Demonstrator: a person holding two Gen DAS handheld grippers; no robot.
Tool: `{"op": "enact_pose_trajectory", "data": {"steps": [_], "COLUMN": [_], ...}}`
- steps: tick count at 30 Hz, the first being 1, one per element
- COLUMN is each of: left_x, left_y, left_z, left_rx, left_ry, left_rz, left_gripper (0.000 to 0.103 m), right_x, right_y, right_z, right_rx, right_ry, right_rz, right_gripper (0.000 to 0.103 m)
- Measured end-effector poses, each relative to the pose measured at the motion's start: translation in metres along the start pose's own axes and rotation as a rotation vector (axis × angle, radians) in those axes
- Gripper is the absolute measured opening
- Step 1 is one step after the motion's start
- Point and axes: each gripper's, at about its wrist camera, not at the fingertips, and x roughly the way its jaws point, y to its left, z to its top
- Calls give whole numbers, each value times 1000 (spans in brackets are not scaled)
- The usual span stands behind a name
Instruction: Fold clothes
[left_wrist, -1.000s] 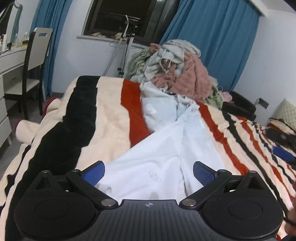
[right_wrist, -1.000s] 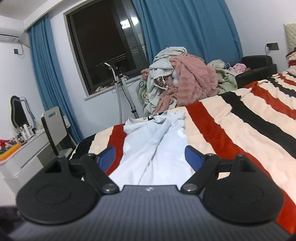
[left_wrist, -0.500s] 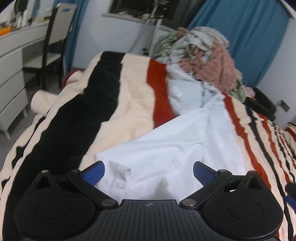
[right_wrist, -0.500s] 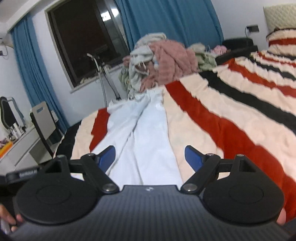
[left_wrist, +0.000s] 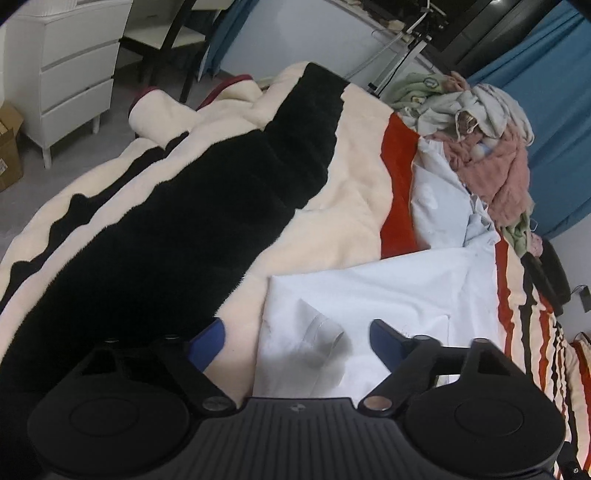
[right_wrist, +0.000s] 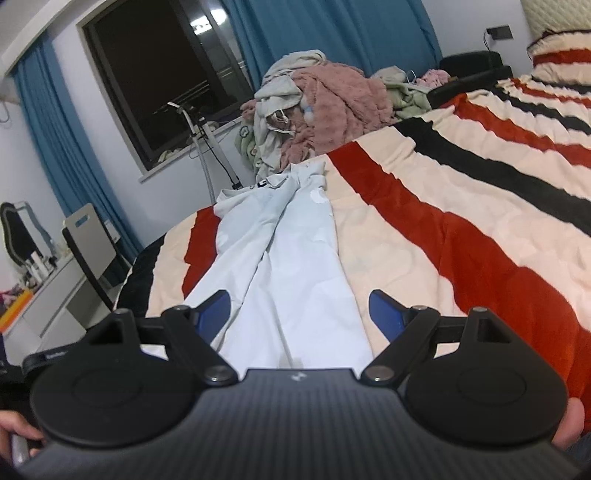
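Note:
A white shirt lies lengthwise on the striped blanket, its collar toward the far clothes pile. My left gripper hovers low over the shirt's near left corner. A folded sleeve cuff lies between its blue fingertips. The jaws are closing, and the pads stand apart from the cloth. In the right wrist view the same shirt stretches away from me. My right gripper is open just above the shirt's near end, with cloth below the gap and nothing pinched.
A heap of pink, grey and green clothes sits at the far end of the bed. White drawers and a chair stand left of the bed. Blue curtains flank a dark window. A hand shows at the lower left.
My left gripper has dropped and rolled toward the shirt's near left corner, and its fingers have drawn closer together. The right gripper sank closer to the shirt early on and has held since.

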Motion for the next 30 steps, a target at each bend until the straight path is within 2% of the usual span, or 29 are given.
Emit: {"op": "enact_pose_trajectory", "data": {"steps": [4,5,7,8,10,12,15,16,19,21,23,26,30], "left_x": [10,14,21,20,10,-13,-50,-57,-62,-53,-37,-9,4], "left_y": [-16,-20,-27,-30,-37,-51,-85,-96,-122,-138,-153,-167,-169], "left_z": [-8,-10,-14,-16,-20,-27,-55,-67,-102,-127,-149,-174,-179], "left_rx": [97,120,158,178,221,301,522,586,705,758,789,809,781], "left_ry": [23,36,51,45,2,-85,-210,-214,-132,-61,31,152,178], "left_rz": [35,46,62,59,24,-83,-235,-286,-434,-476,-488,-461,-429], "left_gripper": [43,38,15,11,9,9,9,9,9,8,8,9,12], "right_x": [0,-1,-2,-3,-5,-7,-13,-15,-21,-26,-31,-33,-29], "right_y": [-1,-1,-2,-3,-4,-5,-7,-7,-13,-18,-22,-25,-30], "right_z": [0,0,1,1,1,3,5,5,11,16,21,24,24], "right_rx": [5,6,13,16,21,26,21,19,30,41,41,14,21], "right_ry": [2,-1,-3,-5,-11,-23,-60,-75,-119,-145,-173,-195,-176], "right_rz": [4,5,5,5,2,-2,-21,-28,-43,-53,-64,-94,-95], "right_gripper": [83,83,83,83,83,83,83,83,83,83,83,83,83]}}
